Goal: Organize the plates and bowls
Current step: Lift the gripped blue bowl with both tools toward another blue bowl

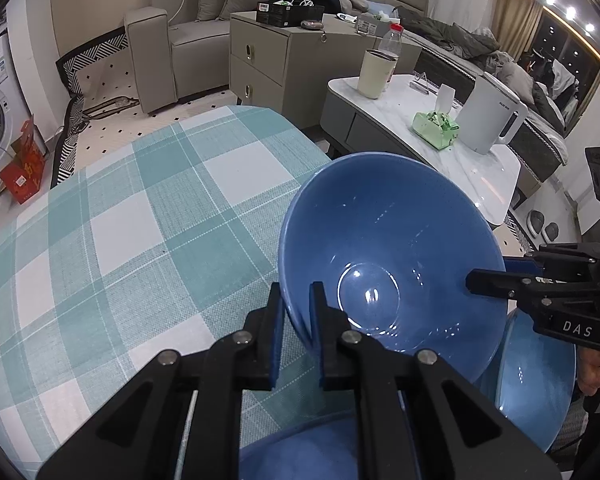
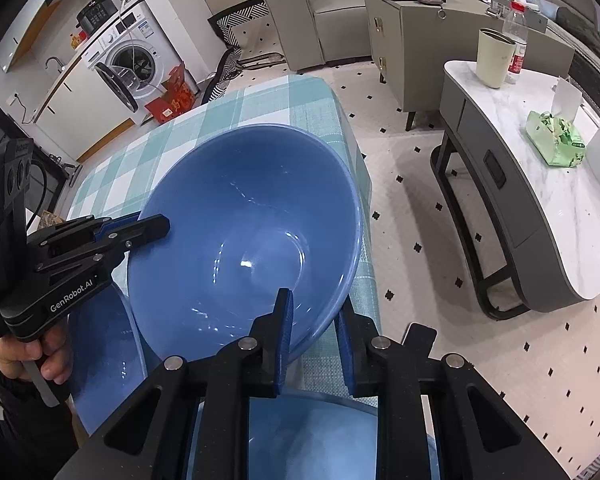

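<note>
A: Start at the left. The left gripper [image 1: 296,304] has its fingers closed on the near rim of the blue bowl [image 1: 392,248], one pad outside the wall and one inside. The bowl is tipped and lifted off the checked cloth [image 1: 140,216].

B: And the right gripper [image 2: 314,320]?

A: It straddles the opposite rim, one pad inside and one outside. The inner pad looks to touch; I cannot tell whether the outer one bears on the wall. So two grips on one bowl. I'd keep both pinches low on the rim, level the bowl before lowering, and let one side go only when the bowl sits.

B: Where should it go?

A: Probably onto the blue dishes under it: one rim [image 1: 300,448] shows below the left gripper, and another dish [image 1: 528,376] lies to the right. Whether they are plates or bowls is hard to tell. Centre it over one to nest cleanly.

B: Anything in the way?

A: The table edge is close on the right, so a slip could send the bowl to the floor. Farther right, well apart, the marble table [image 2: 548,216] holds a cup [image 2: 494,58], bottle [image 2: 516,40], tissue pack [image 2: 556,140] and kettle [image 1: 492,116]. None blocks the move.
</note>
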### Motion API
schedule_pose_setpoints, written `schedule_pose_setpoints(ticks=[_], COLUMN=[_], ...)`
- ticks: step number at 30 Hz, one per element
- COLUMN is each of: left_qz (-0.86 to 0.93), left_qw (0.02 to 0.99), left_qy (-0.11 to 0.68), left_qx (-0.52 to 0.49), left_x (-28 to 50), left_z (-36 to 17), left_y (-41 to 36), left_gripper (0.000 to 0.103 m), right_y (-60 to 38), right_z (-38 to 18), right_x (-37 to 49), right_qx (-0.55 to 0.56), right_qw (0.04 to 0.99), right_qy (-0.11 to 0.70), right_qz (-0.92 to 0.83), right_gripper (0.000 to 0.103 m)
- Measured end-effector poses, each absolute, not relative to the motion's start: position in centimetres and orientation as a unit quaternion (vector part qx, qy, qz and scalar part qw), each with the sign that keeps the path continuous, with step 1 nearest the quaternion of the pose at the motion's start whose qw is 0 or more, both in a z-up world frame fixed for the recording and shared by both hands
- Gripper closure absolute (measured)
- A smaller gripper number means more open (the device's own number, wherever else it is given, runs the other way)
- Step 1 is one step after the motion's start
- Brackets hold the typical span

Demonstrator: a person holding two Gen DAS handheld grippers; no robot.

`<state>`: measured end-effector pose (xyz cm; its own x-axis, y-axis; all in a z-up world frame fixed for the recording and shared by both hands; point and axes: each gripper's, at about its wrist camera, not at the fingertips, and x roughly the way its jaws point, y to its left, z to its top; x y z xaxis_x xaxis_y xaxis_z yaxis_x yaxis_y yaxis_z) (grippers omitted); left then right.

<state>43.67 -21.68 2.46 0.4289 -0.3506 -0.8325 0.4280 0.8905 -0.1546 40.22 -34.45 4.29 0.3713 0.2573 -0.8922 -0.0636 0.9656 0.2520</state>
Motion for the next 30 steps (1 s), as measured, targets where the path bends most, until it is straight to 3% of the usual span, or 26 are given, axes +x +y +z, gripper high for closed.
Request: schedule_pose_setpoints(ticks=[30], left_qz=[-0.226], left_qw=[0.882], left_qy=[0.412], left_qx=[0.029], left_x=[39.7], left_z=[9.4], left_y=[-20.1], left_gripper=[0.093], right_y=[-33.7], right_z=[10.8], right_x=[36.8], right_qx=[0.08], right_qw=[0.864], right_qy=[0.488], right_qz=[0.097], right_gripper=[0.082])
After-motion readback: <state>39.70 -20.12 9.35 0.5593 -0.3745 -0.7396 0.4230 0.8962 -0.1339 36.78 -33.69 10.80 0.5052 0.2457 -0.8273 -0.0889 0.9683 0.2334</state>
